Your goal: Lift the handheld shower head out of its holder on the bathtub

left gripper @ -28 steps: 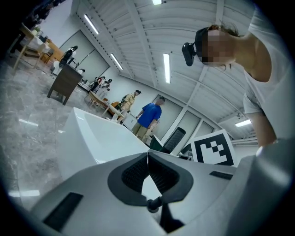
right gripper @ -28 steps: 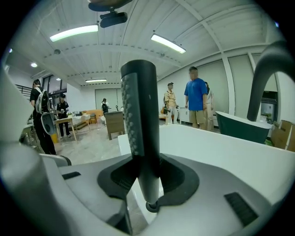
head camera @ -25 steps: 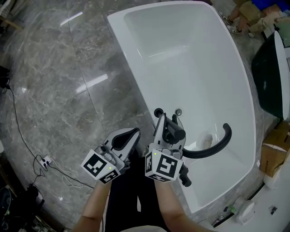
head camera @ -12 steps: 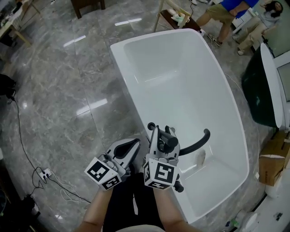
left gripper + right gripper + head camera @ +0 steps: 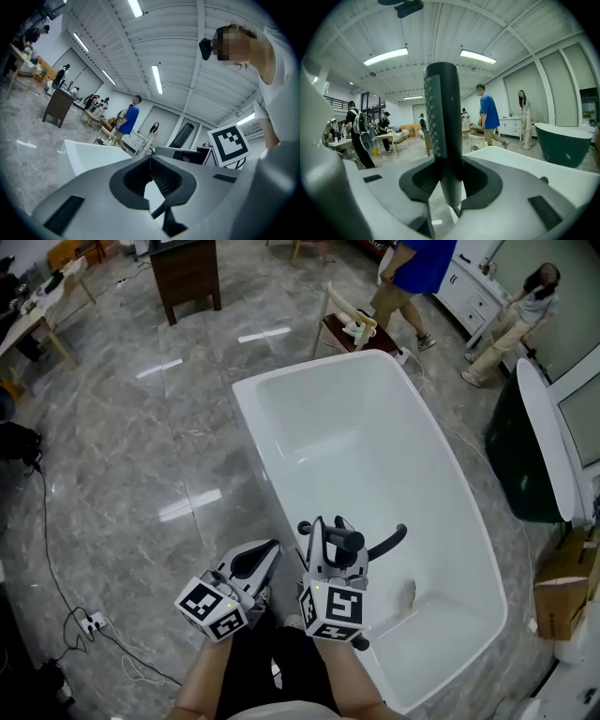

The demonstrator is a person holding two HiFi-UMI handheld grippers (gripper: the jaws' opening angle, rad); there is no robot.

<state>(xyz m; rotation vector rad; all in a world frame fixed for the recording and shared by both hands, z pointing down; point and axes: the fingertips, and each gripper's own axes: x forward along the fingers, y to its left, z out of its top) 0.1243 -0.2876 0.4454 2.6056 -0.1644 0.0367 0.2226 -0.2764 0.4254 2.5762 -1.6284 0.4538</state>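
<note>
The person's forearms enter from the lower edge of the head view and are cut off there. The left gripper [image 5: 270, 549] is beside the bathtub, over the grey floor [image 5: 122, 456]. Its own view shows the two jaws pressed together with nothing between them.

Just to its right, the right gripper [image 5: 447, 180] is closed on the shower head [image 5: 442, 117], a dark stick that stands upright between the pads. A dotted spray face runs along its left side. Its lower end is hidden behind the jaws. In the head view the shower head [image 5: 345, 538] is over the near end of the white bathtub [image 5: 375, 465], and the black hose [image 5: 392, 538] bends away from it above the basin. The gripper covers where the hose joins.

A small dark round part [image 5: 303, 527] sits by the rim; I cannot tell if it is the holder.

Farther away, a dark green tub [image 5: 525, 465] is partly cut by the right edge. At the far side a person in blue [image 5: 417, 263] is cut by the top edge.
</note>
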